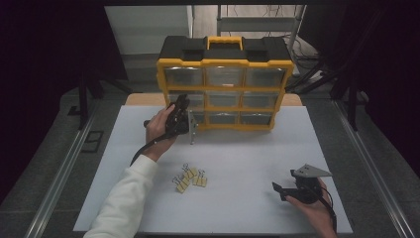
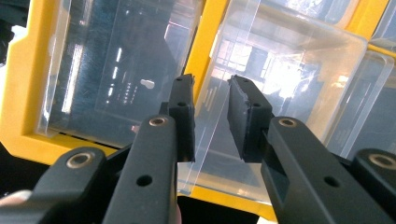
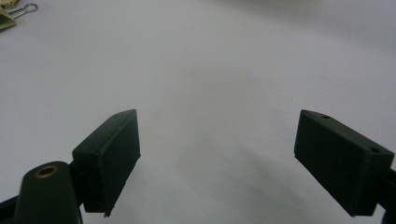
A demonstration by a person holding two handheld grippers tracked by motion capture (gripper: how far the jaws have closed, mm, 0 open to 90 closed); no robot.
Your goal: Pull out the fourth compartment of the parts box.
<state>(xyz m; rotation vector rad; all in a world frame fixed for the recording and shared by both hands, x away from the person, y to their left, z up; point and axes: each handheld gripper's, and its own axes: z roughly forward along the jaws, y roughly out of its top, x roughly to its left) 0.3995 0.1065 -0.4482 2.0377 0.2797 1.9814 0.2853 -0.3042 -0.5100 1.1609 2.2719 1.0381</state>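
Left gripper [image 2: 210,119] at bottom-left drawer [image 2: 205,140] of yellow organizer [image 1: 224,89], drawer partly drawn.
Jaws narrowed around clear front lip, contact unclear; right gripper [image 3: 217,158] agape over table [image 3: 210,56], idle beside binder clips [image 1: 189,179], presumably awaiting stowage.

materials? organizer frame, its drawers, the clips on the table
Organizer frame: looks like moulded plastic, yellow with a black top, semi-matte, with soft highlights.
Drawer: clear rigid plastic, glossy; see-through, with bright reflections and fine scratches.
Binder clips: yellowish bodies, probably painted metal, too small to be sure; thin shiny wire handles suggest steel.
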